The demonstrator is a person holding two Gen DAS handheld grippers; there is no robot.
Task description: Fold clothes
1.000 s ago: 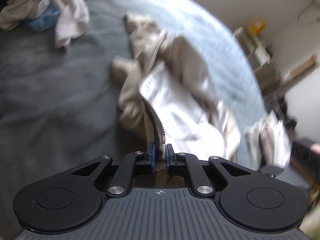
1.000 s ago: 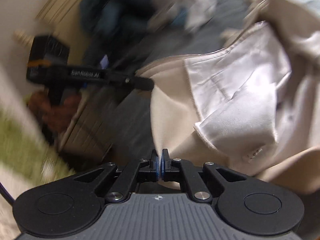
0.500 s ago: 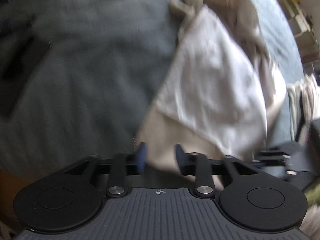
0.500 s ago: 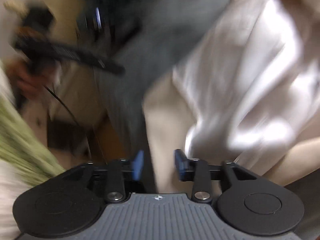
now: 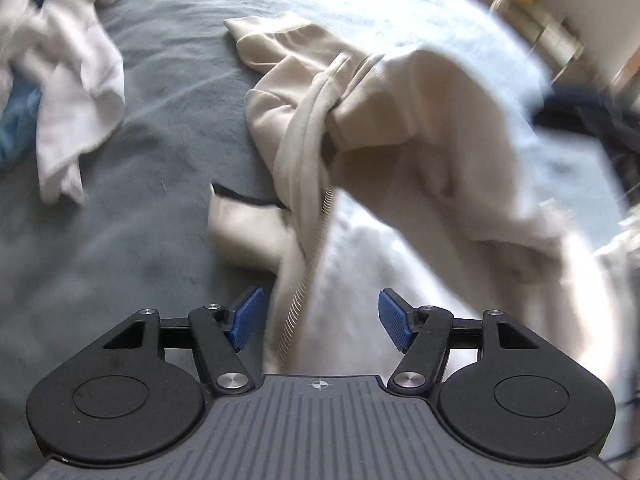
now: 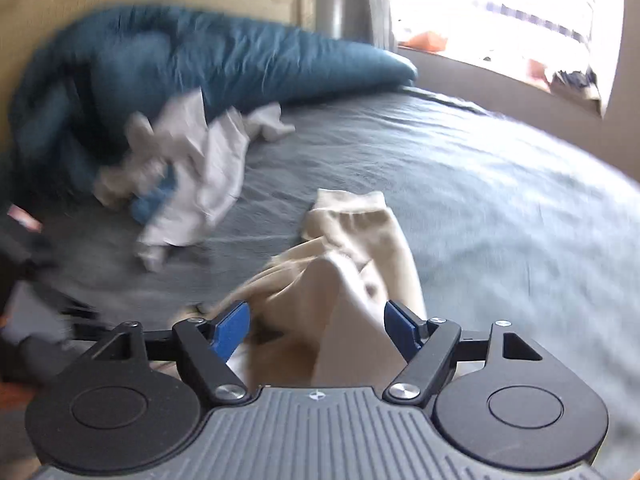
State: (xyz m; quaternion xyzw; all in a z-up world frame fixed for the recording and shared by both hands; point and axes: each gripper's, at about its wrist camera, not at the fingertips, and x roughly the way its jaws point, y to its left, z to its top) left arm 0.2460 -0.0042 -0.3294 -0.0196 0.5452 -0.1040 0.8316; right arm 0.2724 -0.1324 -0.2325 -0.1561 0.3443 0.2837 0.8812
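- Releasing: my left gripper has just been opening; its blue pads stand wide, the zipper edge of the beige jacket lying loose between them, pressed by neither.
- My right gripper has likewise just been opening; beige cloth sits between its pads, ungripped.
- Beige jacket: crumpled on the grey bedsheet, lining showing, directly ahead of both grippers and running away from me toward the far side, one sleeve end farthest off.
- Nearness: both hands seem equally close; the zipper edge lies under my left gripper.
- White garment: heaped far left, well apart, beside the blue duvet.
- Judgement: the jacket still needs spreading flat before any fold.
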